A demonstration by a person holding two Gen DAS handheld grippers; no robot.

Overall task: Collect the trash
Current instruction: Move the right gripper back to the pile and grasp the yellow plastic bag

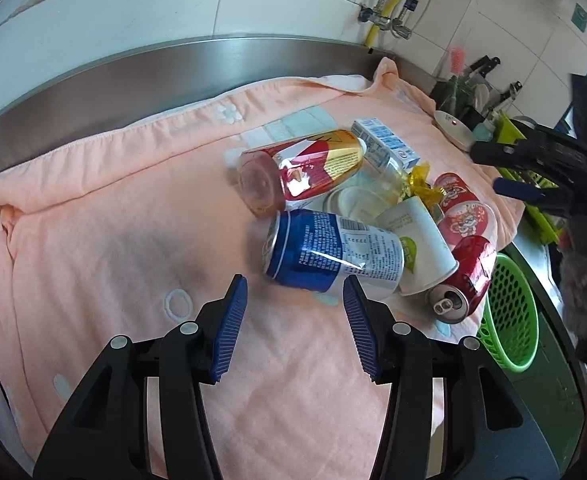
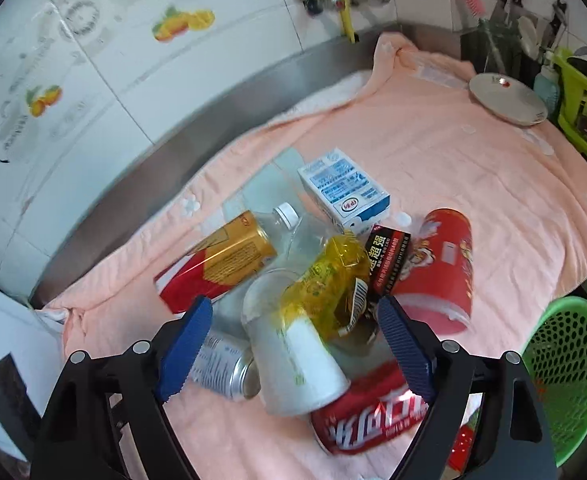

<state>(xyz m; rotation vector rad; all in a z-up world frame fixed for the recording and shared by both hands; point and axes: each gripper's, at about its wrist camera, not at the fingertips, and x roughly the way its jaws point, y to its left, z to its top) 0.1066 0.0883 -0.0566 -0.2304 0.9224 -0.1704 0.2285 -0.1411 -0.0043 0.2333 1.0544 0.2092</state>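
A heap of trash lies on a pink towel (image 1: pixel 113 240). In the left wrist view it holds a blue and white can (image 1: pixel 333 256), a red and gold can (image 1: pixel 305 168), a white paper cup (image 1: pixel 417 248), a red cola can (image 1: pixel 465 284), a red cup (image 1: pixel 465 208) and a blue and white milk carton (image 1: pixel 385 142). My left gripper (image 1: pixel 295 292) is open, just short of the blue can. My right gripper (image 2: pixel 293 316) is open above the heap, its fingers either side of the paper cup (image 2: pixel 293 356) and a yellow wrapper (image 2: pixel 329 280). The cola can (image 2: pixel 369 416) lies below.
A green mesh basket (image 1: pixel 509 312) (image 2: pixel 569 376) stands at the towel's right edge. A steel backsplash and tiled wall run behind. A white plate (image 2: pixel 505 98), a green rack (image 2: pixel 585 108) and a knife holder (image 2: pixel 493 44) stand far right.
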